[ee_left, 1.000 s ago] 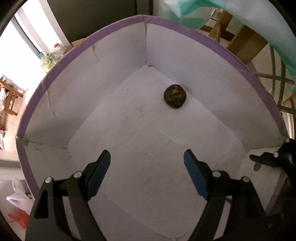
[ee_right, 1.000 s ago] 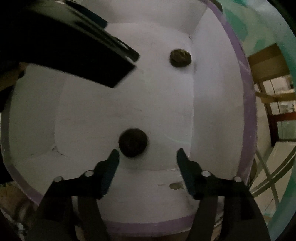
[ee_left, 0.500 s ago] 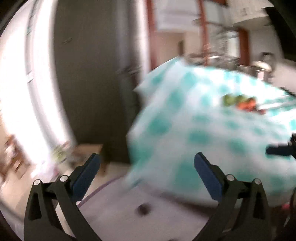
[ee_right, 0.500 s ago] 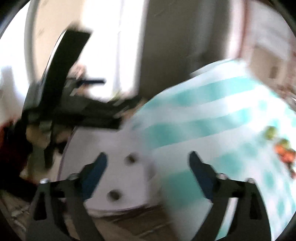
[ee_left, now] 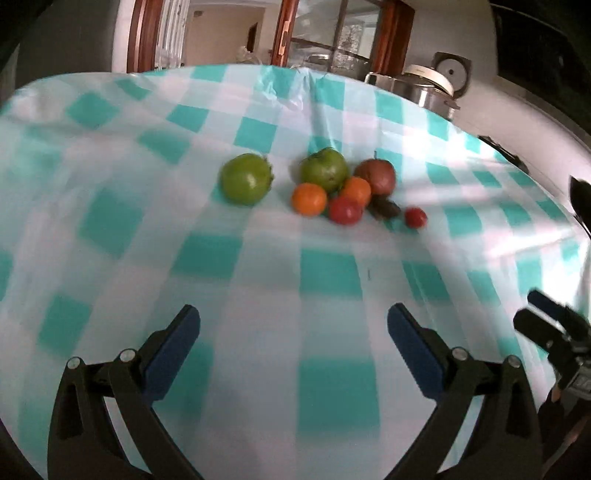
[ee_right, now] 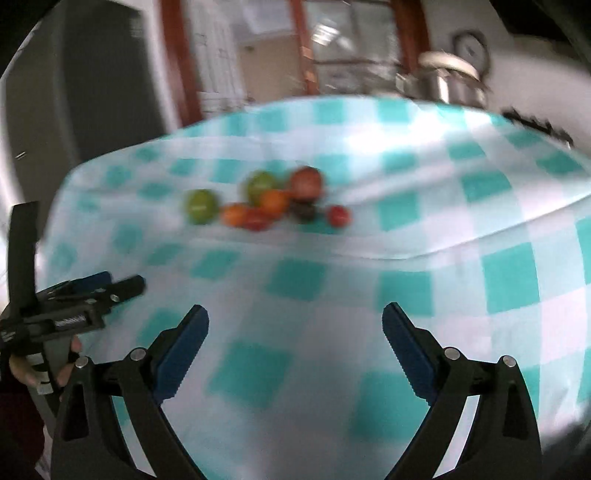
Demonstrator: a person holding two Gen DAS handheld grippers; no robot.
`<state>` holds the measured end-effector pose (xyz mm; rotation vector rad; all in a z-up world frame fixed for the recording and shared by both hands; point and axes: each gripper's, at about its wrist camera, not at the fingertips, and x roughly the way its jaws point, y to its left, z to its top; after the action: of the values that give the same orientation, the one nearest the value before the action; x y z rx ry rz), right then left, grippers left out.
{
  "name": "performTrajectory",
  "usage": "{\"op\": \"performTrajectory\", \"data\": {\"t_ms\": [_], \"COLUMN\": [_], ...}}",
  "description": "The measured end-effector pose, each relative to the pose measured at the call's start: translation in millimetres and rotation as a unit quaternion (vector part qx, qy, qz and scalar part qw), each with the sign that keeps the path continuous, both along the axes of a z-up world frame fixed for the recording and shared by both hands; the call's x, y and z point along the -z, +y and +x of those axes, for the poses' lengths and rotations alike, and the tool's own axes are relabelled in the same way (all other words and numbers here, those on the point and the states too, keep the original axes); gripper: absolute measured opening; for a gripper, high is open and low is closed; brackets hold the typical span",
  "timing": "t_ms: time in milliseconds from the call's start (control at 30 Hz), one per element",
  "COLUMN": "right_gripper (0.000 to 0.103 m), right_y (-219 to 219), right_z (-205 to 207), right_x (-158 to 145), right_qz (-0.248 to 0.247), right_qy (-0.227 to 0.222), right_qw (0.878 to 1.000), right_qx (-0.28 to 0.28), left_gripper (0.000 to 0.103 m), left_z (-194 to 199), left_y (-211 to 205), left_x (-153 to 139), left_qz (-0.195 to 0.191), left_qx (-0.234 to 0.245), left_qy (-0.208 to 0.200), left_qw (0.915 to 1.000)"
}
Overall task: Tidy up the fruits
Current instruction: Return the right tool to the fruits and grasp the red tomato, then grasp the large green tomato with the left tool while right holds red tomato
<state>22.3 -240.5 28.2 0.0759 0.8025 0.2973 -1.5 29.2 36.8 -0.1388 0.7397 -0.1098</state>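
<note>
Your fruits sit in 1 loose cluster on the tablecloth (ee_left: 295, 332), well ahead of both claws and a little beyond their open tips. In the left wrist view, 1 round green fruit (ee_left: 246, 178) with a smooth, shiny skin lies apart at the left of the group. To its right a second green fruit (ee_left: 324, 169) sits at the back, touching a dull reddish-brown apple (ee_left: 376, 175). In front of those are 2 small oranges (ee_left: 309, 199) (ee_left: 356, 191), close together, then a glossy red tomato (ee_left: 345, 210), a dark oblong fruit (ee_left: 385, 209) and, slightly apart at the right, a small red tomato (ee_left: 415, 217).

The cloth is thin and slick-looking, checked in teal and white, with soft creases running over the table's rounded edge.

Your left gripper (ee_left: 293, 325) stands wide, its 2 flat blue pads on black arms holding nothing, only cloth showing between them. Your right gripper (ee_right: 295, 323) is also wide and its jaws are opening; nothing is between its ribbed blue pads. The right view is blurred, so fruit detail there is poor.

Each claw shows at the edge of the other's view, and a hand (ee_right: 26, 365) grips the left one's handle.

Beyond the table's far edge stand a steel pot with a pale lid (ee_left: 424, 88) and dark red wooden door frames (ee_left: 284, 33) with glass panes.
</note>
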Motion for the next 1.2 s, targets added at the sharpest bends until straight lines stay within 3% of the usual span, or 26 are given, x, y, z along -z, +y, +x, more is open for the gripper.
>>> {"op": "performTrajectory", "data": {"t_ms": [100, 167, 300, 400, 567, 700, 833, 1000, 1100, 1200], "right_gripper": [0.092, 0.083, 0.074, 0.067, 0.065, 0.056, 0.032, 0.032, 0.032, 0.032], "right_y": [0.2, 6.6, 24.6, 33.5, 49.5, 50.2, 45.8, 34.4, 28.8, 33.5], "right_z": [55.5, 85.5, 130.7, 154.0, 180.8, 191.2, 189.7, 171.5, 149.1, 131.7], "right_x": [23.9, 36.0, 48.2, 53.0, 59.6, 59.9, 57.4, 51.8, 43.3, 40.8], "right_qz": [-0.01, -0.03, -0.073, -0.088, -0.109, -0.096, -0.083, -0.021, 0.04, 0.041], "right_qy": [0.033, 0.049, 0.07, 0.075, 0.077, 0.086, 0.084, 0.095, 0.093, 0.08], "right_qw": [0.999, 0.998, 0.994, 0.992, 0.989, 0.989, 0.99, 0.994, 0.994, 0.995], "right_qx": [0.002, -0.005, -0.029, -0.043, -0.069, -0.078, -0.074, -0.052, -0.045, -0.047], "left_gripper": [0.102, 0.102, 0.102, 0.102, 0.102, 0.102, 0.102, 0.102, 0.102, 0.102], "left_z": [44.0, 53.3, 53.4, 47.5, 45.2, 45.6, 45.8, 45.3, 45.7, 59.3], "left_y": [-5.8, 2.5, 17.7, 18.5, 11.3, 15.1, 21.5, 22.7, 23.2, 29.9], "left_x": [8.6, 12.0, 19.0, 16.6, 13.7, 14.3, 15.4, 14.6, 14.2, 13.6], "left_qz": [-0.032, -0.059, -0.112, -0.117, -0.104, -0.116, -0.13, -0.129, -0.123, -0.103], "left_qx": [-0.007, -0.019, -0.019, -0.011, 0.002, -0.001, -0.011, -0.015, -0.024, -0.057], "left_qy": [0.023, 0.028, 0.045, 0.024, 0.015, 0.017, 0.021, 0.022, 0.021, 0.024], "left_qw": [0.9992, 0.9977, 0.9926, 0.9927, 0.9944, 0.9931, 0.9912, 0.9914, 0.9919, 0.9927]}}
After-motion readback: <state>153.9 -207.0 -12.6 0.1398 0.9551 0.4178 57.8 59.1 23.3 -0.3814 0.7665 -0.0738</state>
